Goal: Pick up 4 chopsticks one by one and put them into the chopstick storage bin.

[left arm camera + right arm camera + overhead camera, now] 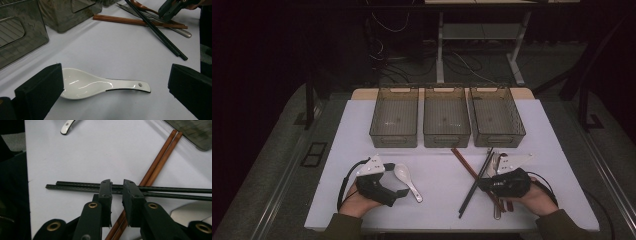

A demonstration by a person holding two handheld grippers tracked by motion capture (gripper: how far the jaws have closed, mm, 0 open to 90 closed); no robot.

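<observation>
Both tongs hold nothing yet: our left tongs point(112, 87) gape wide around the white spoon point(100, 86) on the bench point(437, 170), our right tongs point(116, 192) hover, nearly closed, over the black chopsticks point(75, 186). All 3 bins point(446, 122) are empty; sorting hasn't started.

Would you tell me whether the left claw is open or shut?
Open: the left claw has jaws wide apart, flanking the white spoon without touching it.
</observation>
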